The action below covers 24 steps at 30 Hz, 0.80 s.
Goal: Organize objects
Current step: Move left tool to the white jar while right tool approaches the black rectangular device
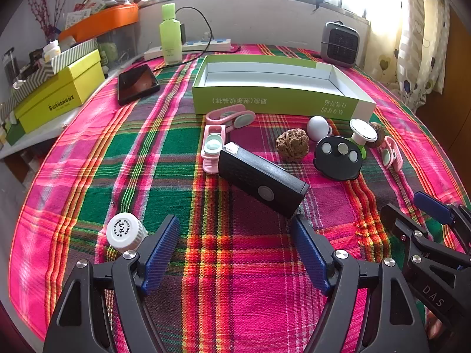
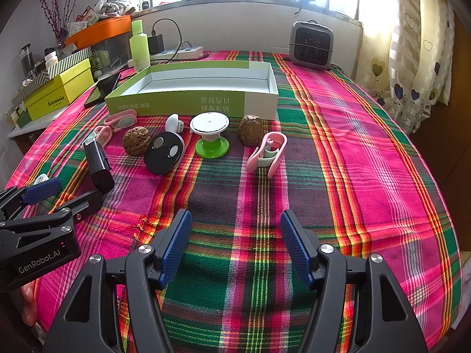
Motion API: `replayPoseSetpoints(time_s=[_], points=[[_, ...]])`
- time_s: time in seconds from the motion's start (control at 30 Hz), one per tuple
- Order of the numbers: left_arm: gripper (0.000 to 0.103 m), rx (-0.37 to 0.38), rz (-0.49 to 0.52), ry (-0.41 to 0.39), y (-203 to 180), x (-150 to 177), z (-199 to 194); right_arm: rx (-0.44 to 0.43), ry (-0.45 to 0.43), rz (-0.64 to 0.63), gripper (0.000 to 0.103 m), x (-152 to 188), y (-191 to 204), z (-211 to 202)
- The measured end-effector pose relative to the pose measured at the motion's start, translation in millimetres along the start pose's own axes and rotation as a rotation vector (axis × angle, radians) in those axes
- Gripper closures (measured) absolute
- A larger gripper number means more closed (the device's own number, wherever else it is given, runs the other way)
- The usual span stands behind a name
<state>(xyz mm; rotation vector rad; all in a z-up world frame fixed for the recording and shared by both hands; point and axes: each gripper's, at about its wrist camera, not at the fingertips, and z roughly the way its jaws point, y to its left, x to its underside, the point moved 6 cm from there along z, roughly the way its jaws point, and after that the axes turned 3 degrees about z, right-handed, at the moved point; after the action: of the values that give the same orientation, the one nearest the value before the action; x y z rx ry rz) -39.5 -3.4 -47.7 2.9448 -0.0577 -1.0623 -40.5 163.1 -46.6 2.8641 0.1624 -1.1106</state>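
Plaid tablecloth (image 1: pixel 235 264): only left view shows white-capped bottle (image 1: pixel 125 232), perhaps medicine.

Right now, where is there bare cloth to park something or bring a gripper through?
Free: the cloth right of the green box and pink clip, and the near strip before both grippers. Crowded: the row fronting the box, from black case to walnut.

Woven plaid tablecloth (image 2: pixel 338 153), matt cardboard box (image 2: pixel 176 104), wrinkled rough walnut (image 1: pixel 292 144), ribbed tongs pads (image 2: pixel 176 244).

pink-green plaid tablecloth (image 2: pixel 338 153), lime-green box (image 2: pixel 176 103), blue-padded tongs (image 2: pixel 235 244)
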Motion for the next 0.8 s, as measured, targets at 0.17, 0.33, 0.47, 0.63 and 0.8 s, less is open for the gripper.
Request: replayPoseSetpoints(time_s=[0.17,0.33,0.47,0.63,0.8], points=[[0.026,-0.001,0.000,0.000,-0.1,0.1,-0.1,0.000,0.000,0.000,0.040,-0.2,0.1,-0.1],[0.026,-0.001,0.000,0.001,-0.4,0.1,-0.1,0.000,0.000,0.000,0.040,-0.4,0.1,0.0],[0.026,-0.002,0.002,0.000,-0.5,0.3,-0.1,0.000,0.000,-0.001,0.040,-0.7,0.1,0.3],[0.026,0.014,0.018,0.001,2.0,0.9,-2.7,-0.006,0.005,0.001,0.040,-0.8,-0.6,-0.4],[0.026,0.032,0.032,0.007,4.0,4.5,-7.9,-0.009,0.011,0.002,0.040,-2.1,-1.4,1.9]])
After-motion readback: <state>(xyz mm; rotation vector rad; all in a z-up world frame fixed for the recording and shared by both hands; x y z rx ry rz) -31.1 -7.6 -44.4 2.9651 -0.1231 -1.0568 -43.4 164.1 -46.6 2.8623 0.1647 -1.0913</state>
